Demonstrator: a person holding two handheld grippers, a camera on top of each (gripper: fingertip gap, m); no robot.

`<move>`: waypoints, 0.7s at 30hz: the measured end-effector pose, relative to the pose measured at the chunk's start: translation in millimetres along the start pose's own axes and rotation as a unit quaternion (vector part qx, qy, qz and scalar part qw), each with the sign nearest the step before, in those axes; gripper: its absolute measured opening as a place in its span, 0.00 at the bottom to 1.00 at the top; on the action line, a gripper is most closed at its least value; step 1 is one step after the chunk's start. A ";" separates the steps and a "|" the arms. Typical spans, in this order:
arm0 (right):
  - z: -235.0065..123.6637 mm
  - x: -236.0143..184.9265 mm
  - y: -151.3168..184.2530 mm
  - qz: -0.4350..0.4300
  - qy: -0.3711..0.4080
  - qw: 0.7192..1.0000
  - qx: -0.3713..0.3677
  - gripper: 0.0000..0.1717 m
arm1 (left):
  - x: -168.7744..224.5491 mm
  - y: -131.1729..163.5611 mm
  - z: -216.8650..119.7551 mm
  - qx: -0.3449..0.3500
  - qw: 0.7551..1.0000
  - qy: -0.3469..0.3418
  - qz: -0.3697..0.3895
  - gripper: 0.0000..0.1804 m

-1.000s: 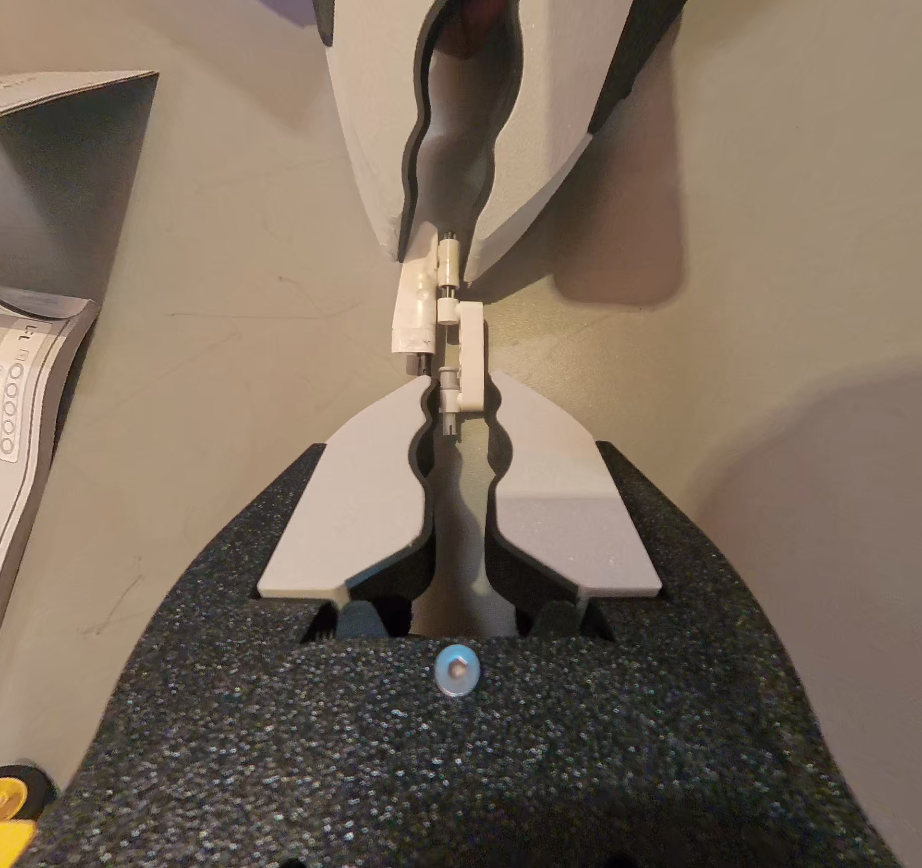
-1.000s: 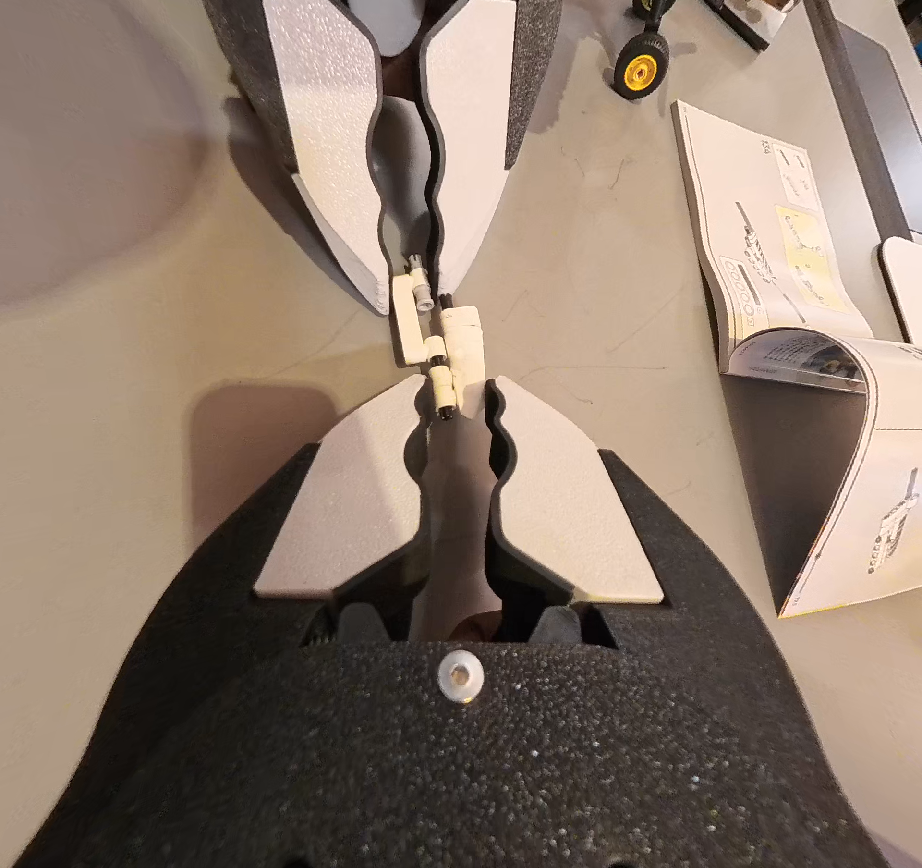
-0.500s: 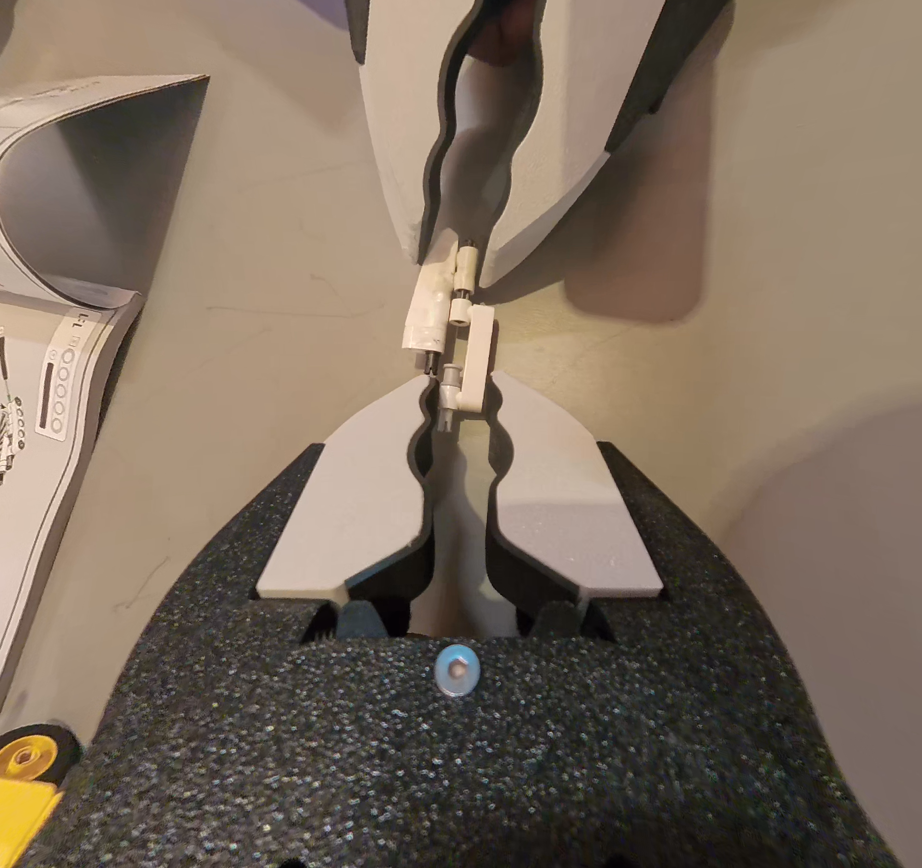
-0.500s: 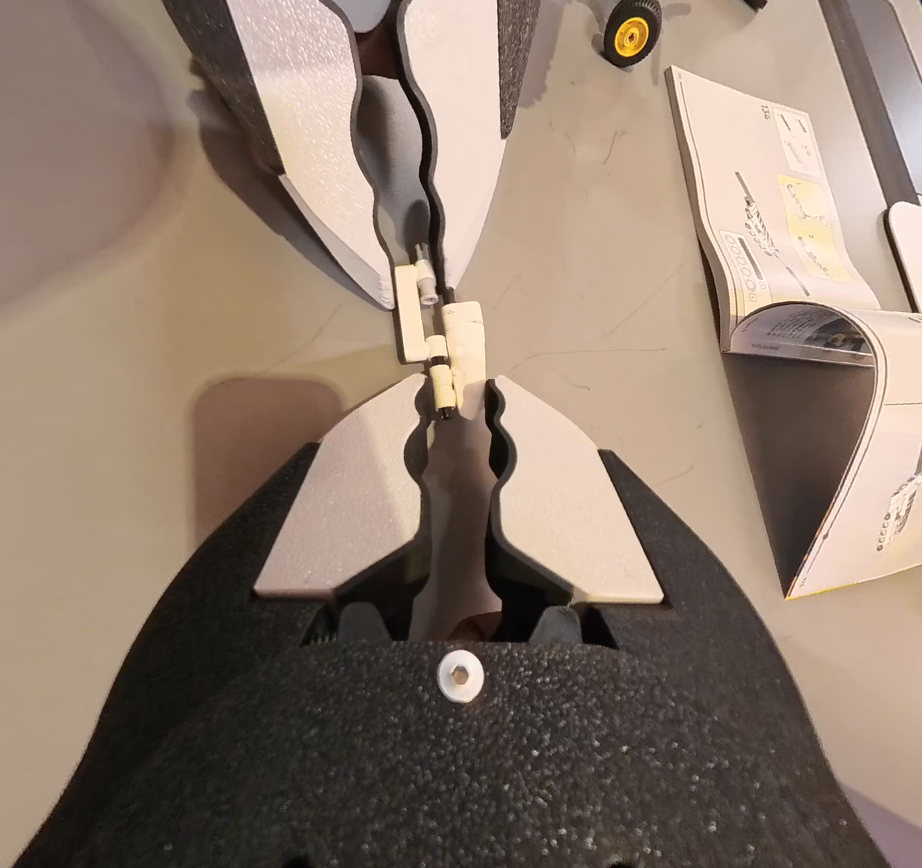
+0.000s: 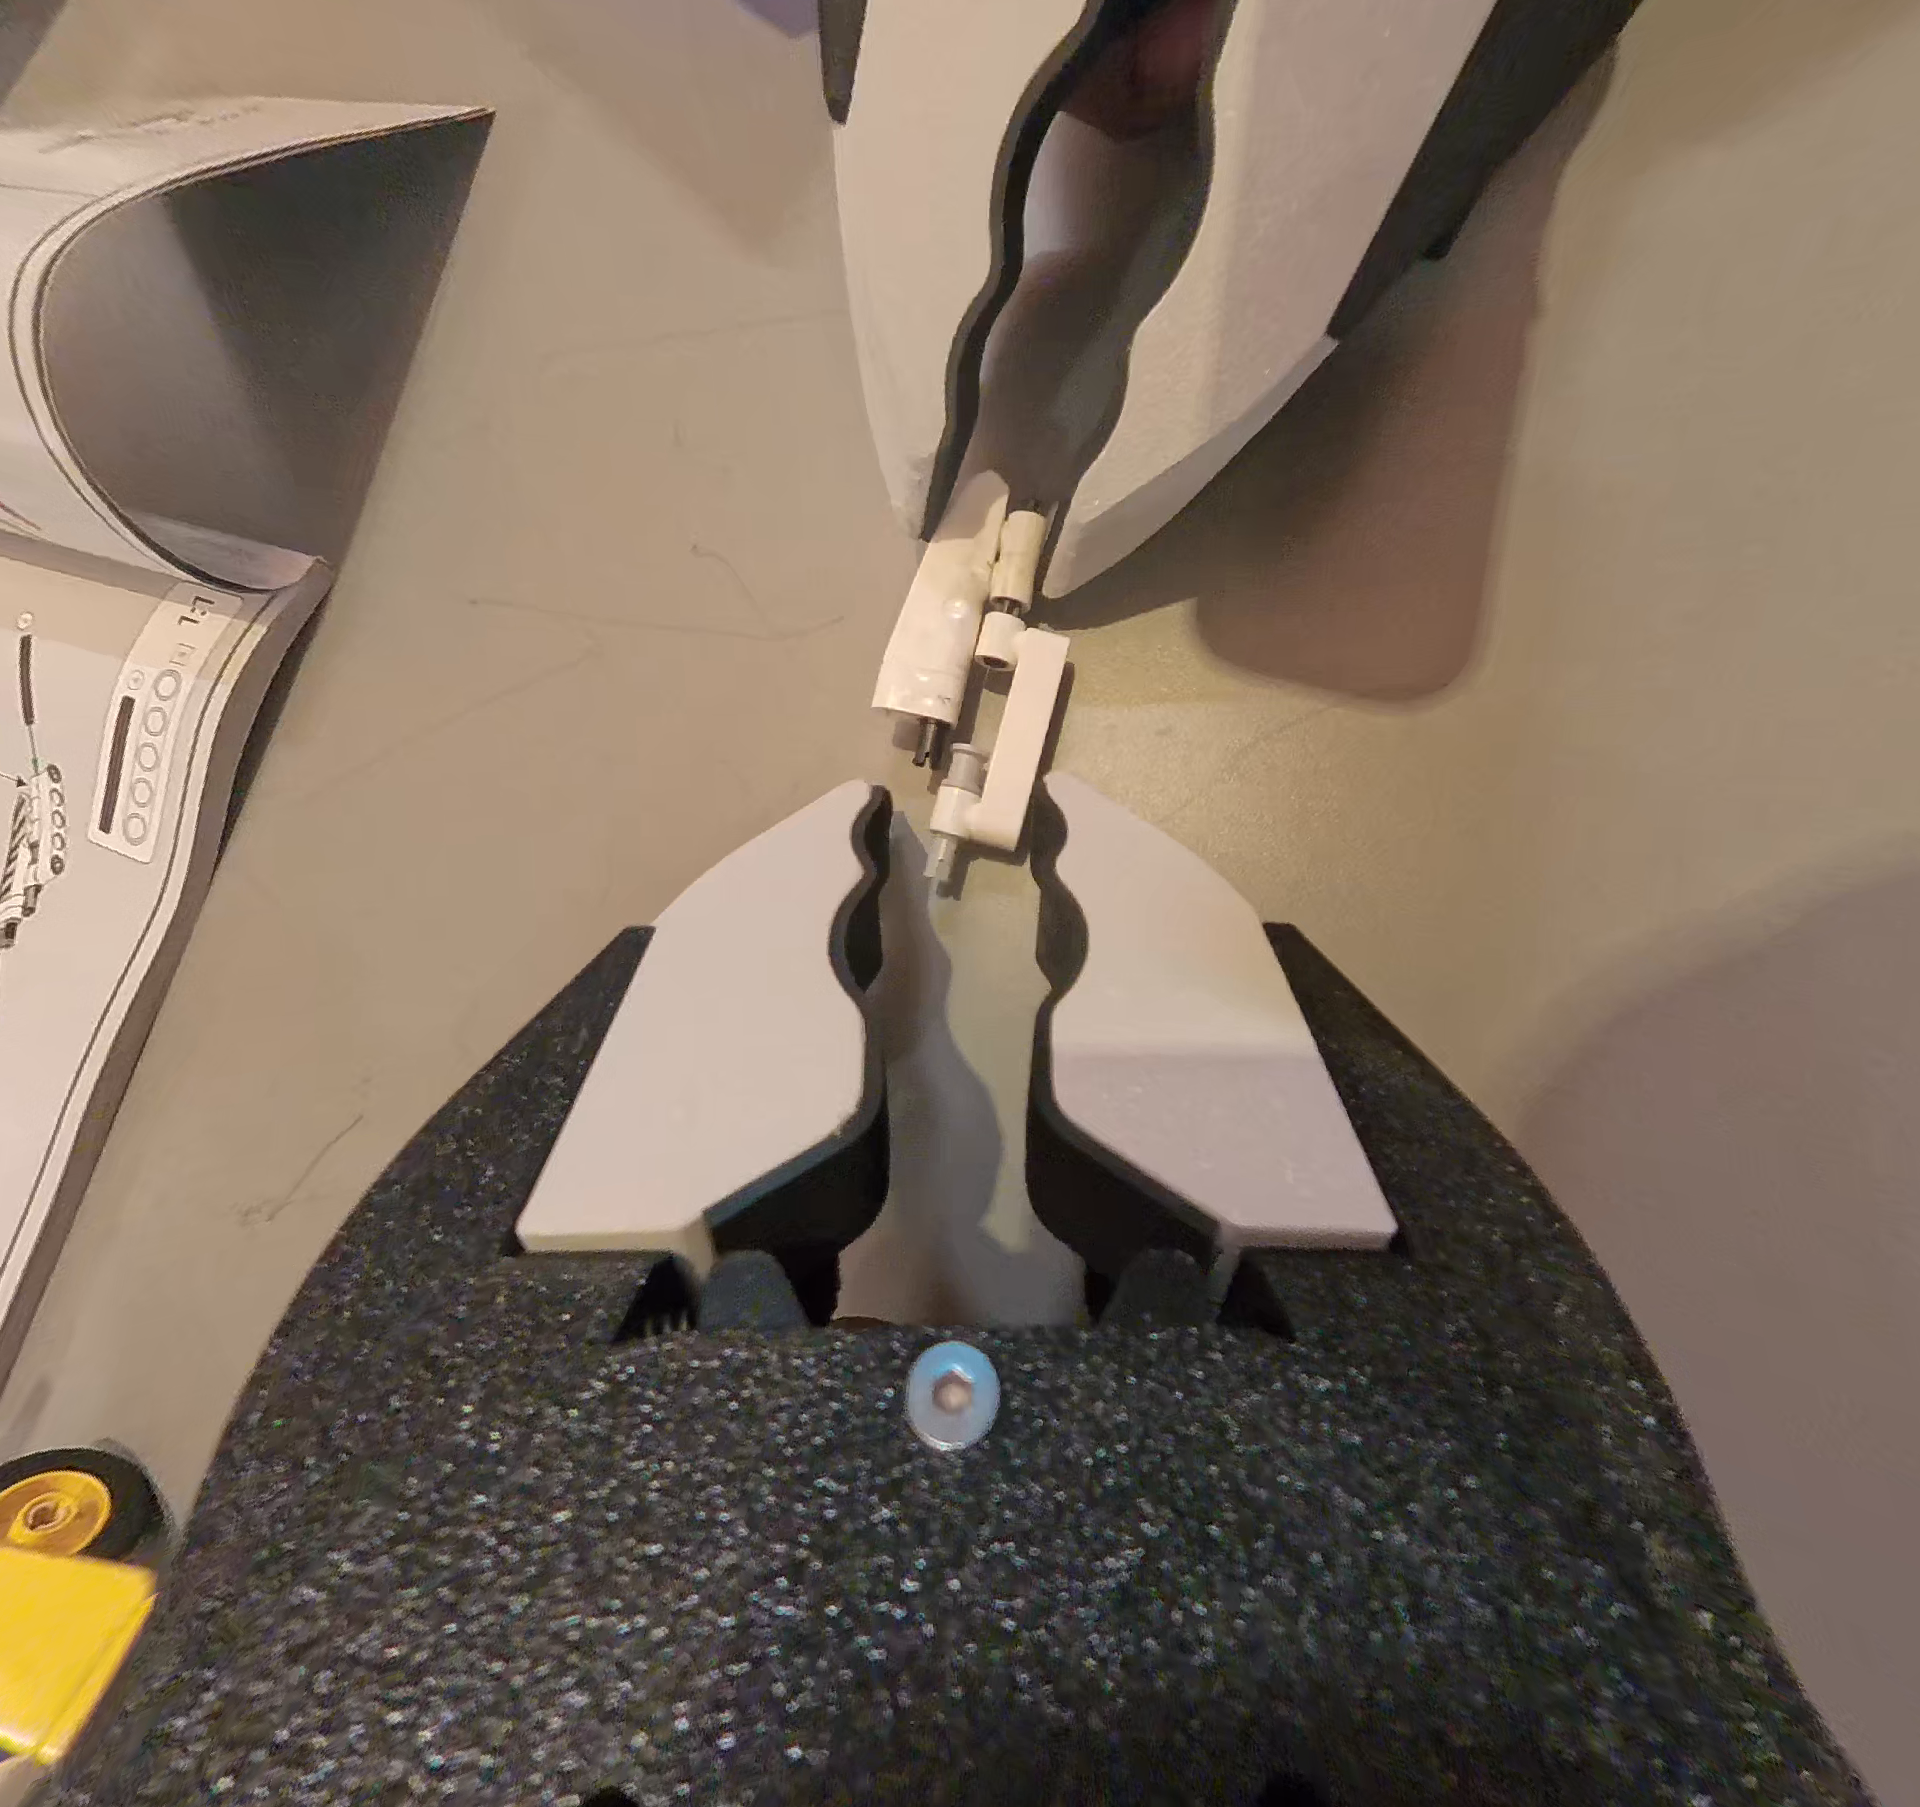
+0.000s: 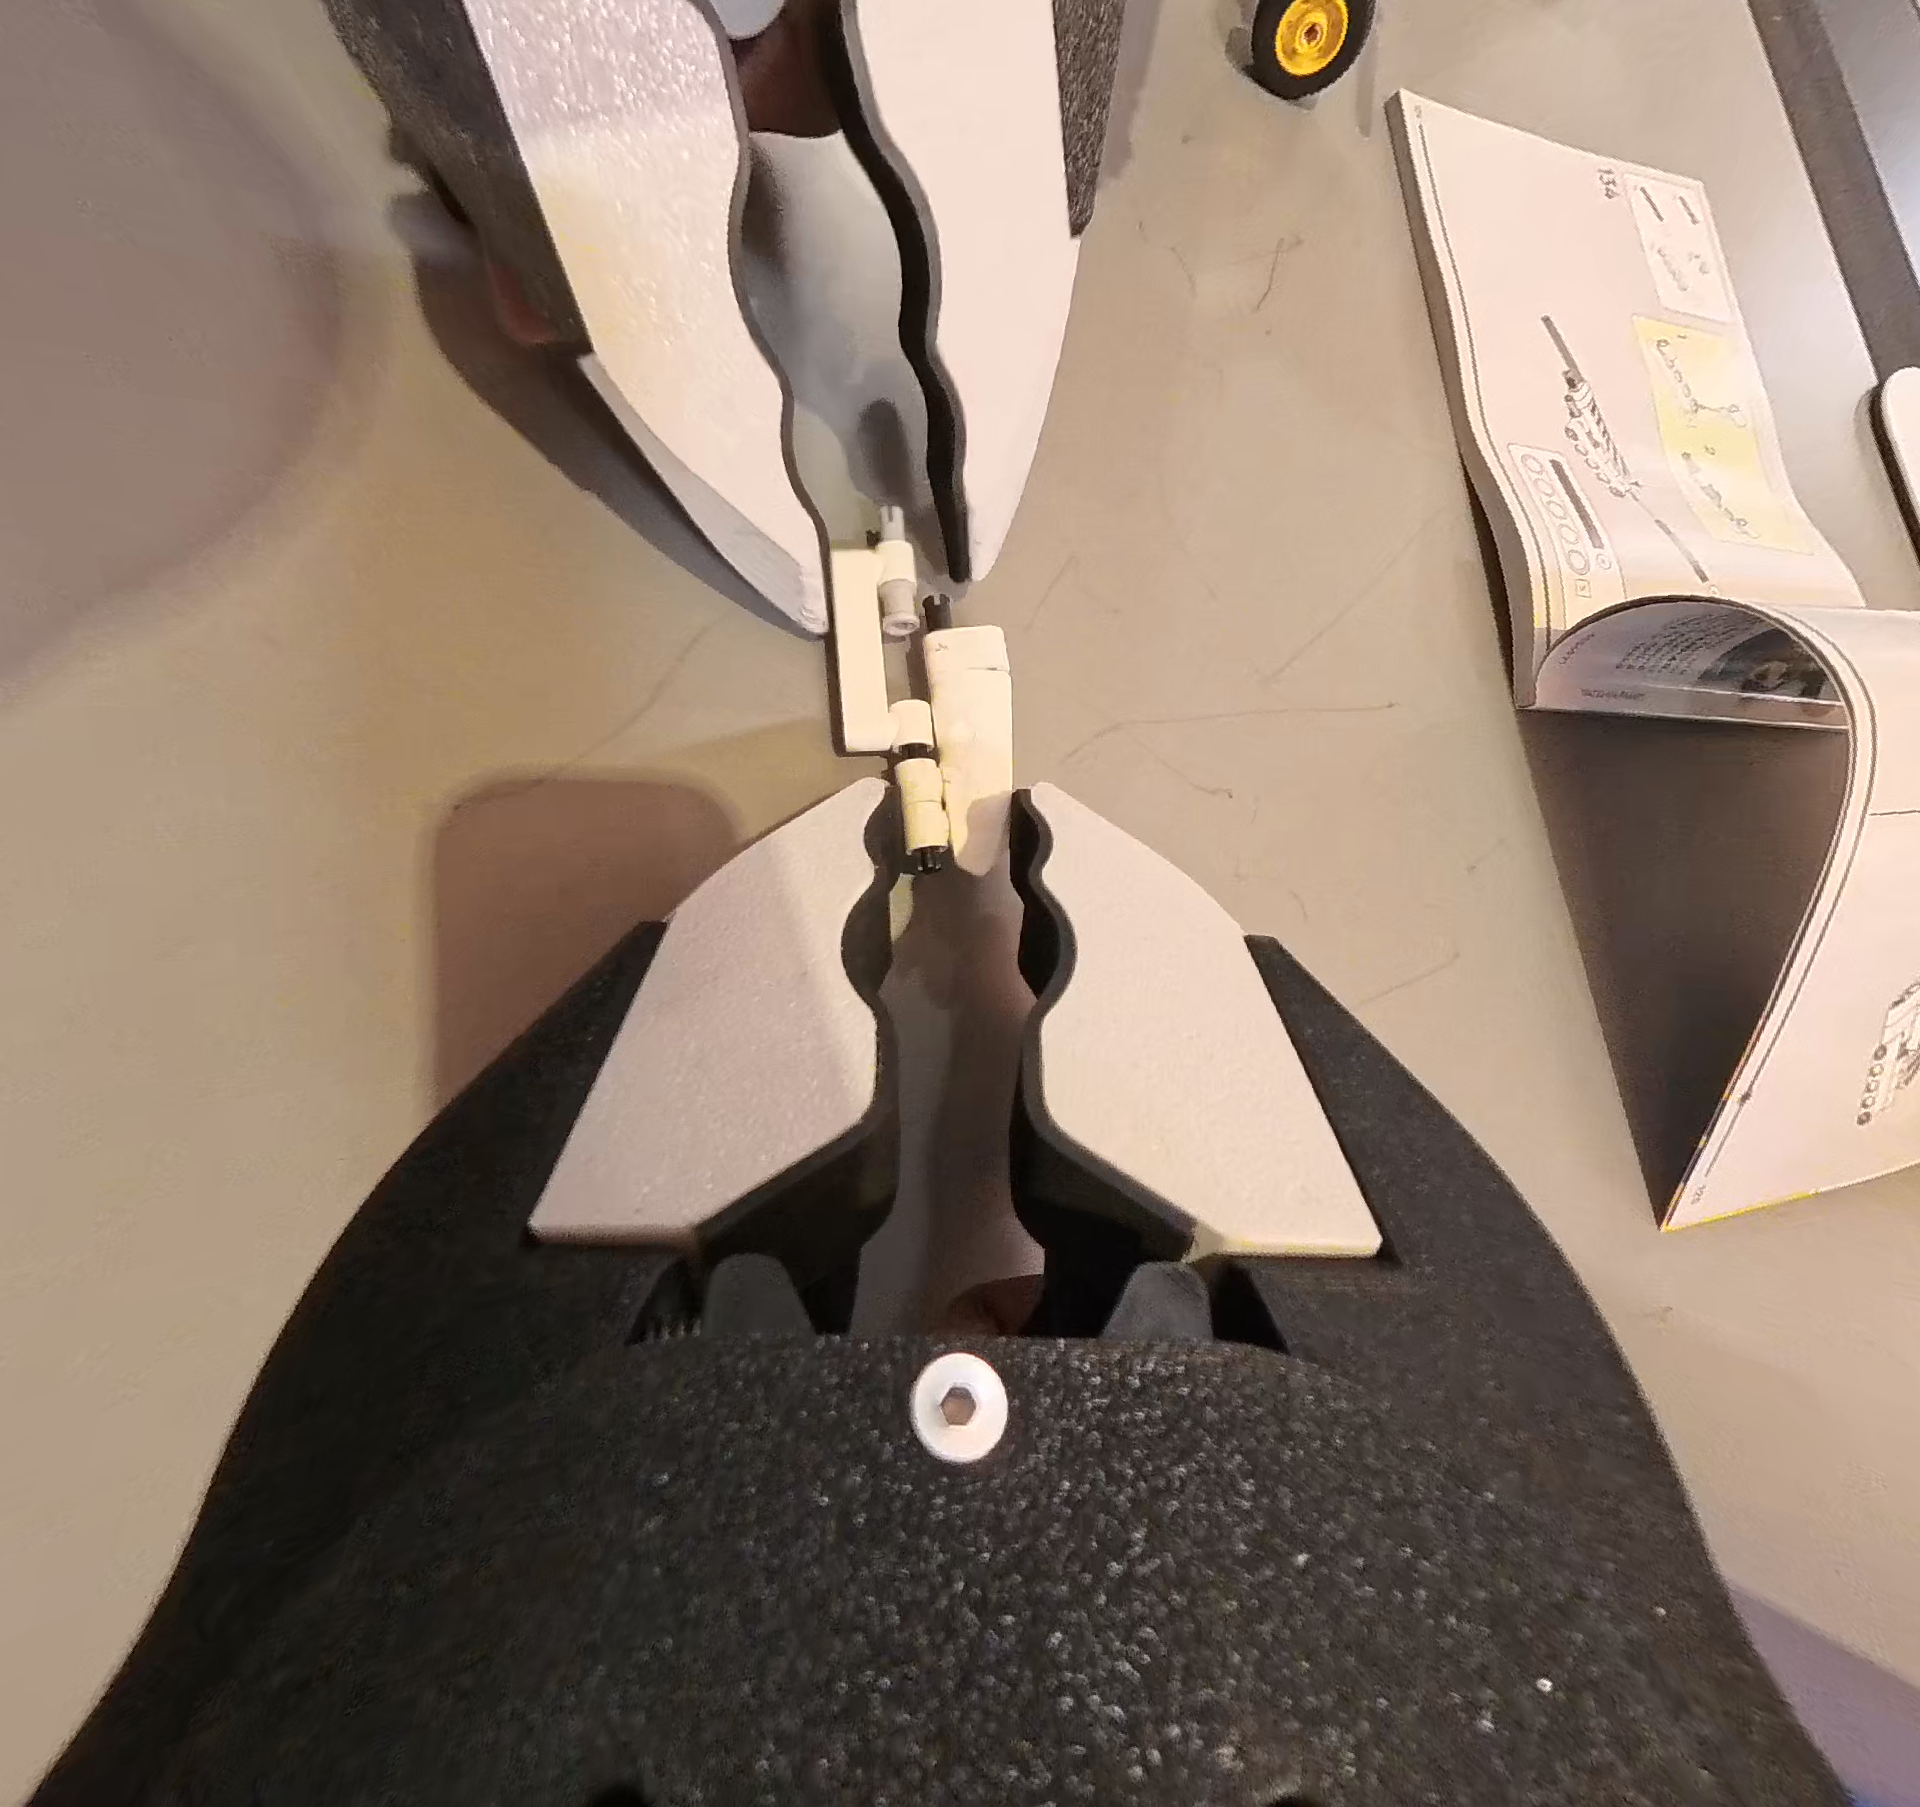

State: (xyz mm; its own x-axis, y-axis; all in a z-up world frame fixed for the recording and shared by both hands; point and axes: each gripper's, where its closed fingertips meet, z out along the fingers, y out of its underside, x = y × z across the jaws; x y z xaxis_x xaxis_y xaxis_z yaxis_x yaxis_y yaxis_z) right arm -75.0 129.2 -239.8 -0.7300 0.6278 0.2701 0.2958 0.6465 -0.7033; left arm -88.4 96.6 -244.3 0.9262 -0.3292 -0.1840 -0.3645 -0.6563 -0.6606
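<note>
Left gripper (image 5: pixel 961 801) jaws stand narrowly apart, clear of the white crank piece (image 5: pixel 1023 734) between them. Right gripper (image 6: pixel 951 801) clamps the white building-brick assembly (image 6: pixel 971 718) mid-frame, long axis running up the picture between both grippers, above the grey table (image 6: pixel 312 614).

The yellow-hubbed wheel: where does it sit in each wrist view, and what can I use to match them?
Left wrist view: yellow-hubbed wheel at the bottom-left edge, partly cut off.
Right wrist view: wheel near the top, right of centre.
Shared landmark: the open instruction booklet beside it.
</note>
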 end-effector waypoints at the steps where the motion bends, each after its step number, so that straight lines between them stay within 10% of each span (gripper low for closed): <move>1: 0.1 0.0 0.0 0.000 0.000 1.000 0.000 0.11 | -0.5 0.3 -0.5 -0.001 1.000 0.000 -0.001 0.15; 21: 0.4 0.0 0.3 0.007 -0.003 1.000 -0.002 0.11 | 6.0 4.4 -2.8 -0.015 1.000 0.023 -0.002 0.09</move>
State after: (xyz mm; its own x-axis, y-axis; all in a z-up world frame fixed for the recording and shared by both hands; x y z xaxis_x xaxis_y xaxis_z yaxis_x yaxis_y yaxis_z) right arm -75.1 129.2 -240.3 -0.7298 0.6342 0.2554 0.3089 0.6391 -0.7044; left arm -84.8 89.8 -246.2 0.9220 -0.3582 -0.1471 -0.3649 -0.6766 -0.6395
